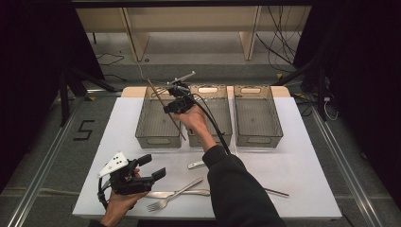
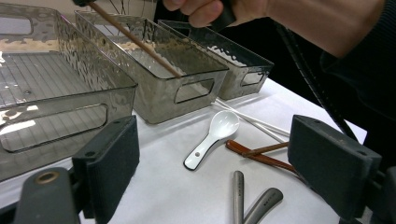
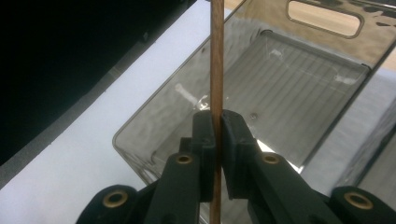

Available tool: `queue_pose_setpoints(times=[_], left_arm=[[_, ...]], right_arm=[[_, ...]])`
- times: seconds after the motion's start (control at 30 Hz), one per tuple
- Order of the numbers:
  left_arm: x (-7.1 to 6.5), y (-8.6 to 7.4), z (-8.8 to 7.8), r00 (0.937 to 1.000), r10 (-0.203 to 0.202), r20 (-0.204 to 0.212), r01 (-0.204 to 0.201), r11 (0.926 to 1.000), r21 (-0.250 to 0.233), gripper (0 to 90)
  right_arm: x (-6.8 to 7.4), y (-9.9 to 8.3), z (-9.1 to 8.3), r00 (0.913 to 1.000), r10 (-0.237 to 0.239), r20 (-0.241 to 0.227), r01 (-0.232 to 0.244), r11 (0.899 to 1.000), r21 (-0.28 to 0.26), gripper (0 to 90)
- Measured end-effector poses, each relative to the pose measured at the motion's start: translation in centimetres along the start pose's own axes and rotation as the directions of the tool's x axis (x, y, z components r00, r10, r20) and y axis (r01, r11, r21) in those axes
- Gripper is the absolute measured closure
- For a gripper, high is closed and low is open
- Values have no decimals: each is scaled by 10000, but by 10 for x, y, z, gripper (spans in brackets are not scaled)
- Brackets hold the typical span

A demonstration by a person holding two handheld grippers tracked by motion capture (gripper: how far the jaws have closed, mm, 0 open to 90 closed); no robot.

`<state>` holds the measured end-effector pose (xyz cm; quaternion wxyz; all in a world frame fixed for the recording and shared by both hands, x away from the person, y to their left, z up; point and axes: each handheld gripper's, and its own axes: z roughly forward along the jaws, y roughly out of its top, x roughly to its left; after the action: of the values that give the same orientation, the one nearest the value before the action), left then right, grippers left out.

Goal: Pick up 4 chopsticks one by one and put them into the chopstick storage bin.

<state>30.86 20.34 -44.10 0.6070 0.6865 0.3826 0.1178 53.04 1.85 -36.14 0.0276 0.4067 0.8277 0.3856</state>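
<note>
Right gripper (image 3: 217, 140): jaws pinched on a brown wooden chopstick (image 3: 216, 70), held over the left smoked-plastic bin (image 3: 154, 121) of three. You'd do well to drop the tip low inside the walls before letting go, so it lies flat along the ribbed floor. Left gripper (image 1: 142, 172) spread wide, empty, near the fork (image 1: 172, 195) and white spoon (image 2: 212, 137). Your sleeve (image 1: 236, 189) covers part of the cutlery behind it; the chopstick's lower end is cut off in the right gripper view.

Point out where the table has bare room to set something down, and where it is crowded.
Free: the white table right of the sleeve, below the right bin, and the left strip beside the left bin. All three bins look empty. Crowded: the front edge, where fork, knife and white spoon lie by the left gripper.
</note>
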Motion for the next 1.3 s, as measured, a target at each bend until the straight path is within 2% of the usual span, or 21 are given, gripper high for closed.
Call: queue_pose_setpoints(times=[0.2, 0.4, 0.7, 1.3], left_arm=[[0, 0, -1, 10000, -35, 7, 35, 10000, -35, 163], [0, 1, -1, 10000, -7, 16, 7, 10000, -39, 163], [0, 1, -1, 10000, -18, 45, 18, 10000, -69, 163], [0, 1, -2, 10000, -31, 76, 31, 10000, -95, 163]], right_arm=[[1, 7, 11, 9997, 226, 74, -227, 9997, 104, 850], [2, 14, 15, 9991, 400, 163, -399, 9992, -41, 849], [-6, 15, 21, 9965, 721, 419, -718, 9974, -95, 849], [-7, 17, 31, 9946, 797, 661, -779, 9965, -303, 847]])
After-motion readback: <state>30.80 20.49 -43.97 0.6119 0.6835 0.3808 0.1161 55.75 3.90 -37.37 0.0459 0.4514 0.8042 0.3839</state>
